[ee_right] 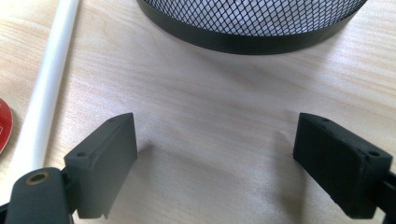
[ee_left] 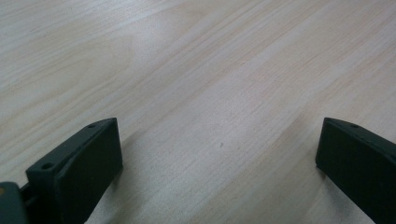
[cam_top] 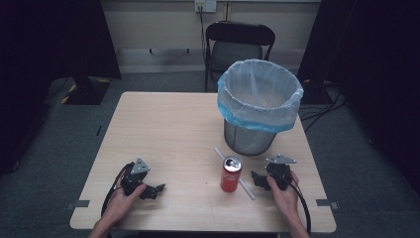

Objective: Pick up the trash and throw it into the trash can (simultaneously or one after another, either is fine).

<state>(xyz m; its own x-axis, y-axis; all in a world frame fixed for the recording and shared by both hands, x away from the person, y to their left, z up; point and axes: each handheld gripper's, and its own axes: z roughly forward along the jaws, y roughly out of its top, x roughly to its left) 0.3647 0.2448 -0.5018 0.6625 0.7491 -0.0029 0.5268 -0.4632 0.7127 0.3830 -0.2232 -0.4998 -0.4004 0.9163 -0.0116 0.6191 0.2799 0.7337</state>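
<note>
A red soda can (cam_top: 231,174) stands upright near the table's front, right of centre. A white straw (cam_top: 246,189) lies on the wood behind and beside it, running diagonally. In the right gripper view the straw (ee_right: 44,88) lies at the left, with the can's red edge (ee_right: 3,123) beside it. My right gripper (cam_top: 259,180) rests on the table just right of the can, open, with bare wood between its jaws (ee_right: 217,154). My left gripper (cam_top: 154,190) rests at the front left, open over bare wood (ee_left: 219,158).
A black mesh bin (cam_top: 250,137) lined with a pale blue bag (cam_top: 259,94) stands behind the can, its base (ee_right: 247,28) close ahead of the right gripper. A black folding chair (cam_top: 237,47) stands beyond the wooden table (cam_top: 163,129). Dark stands flank the room.
</note>
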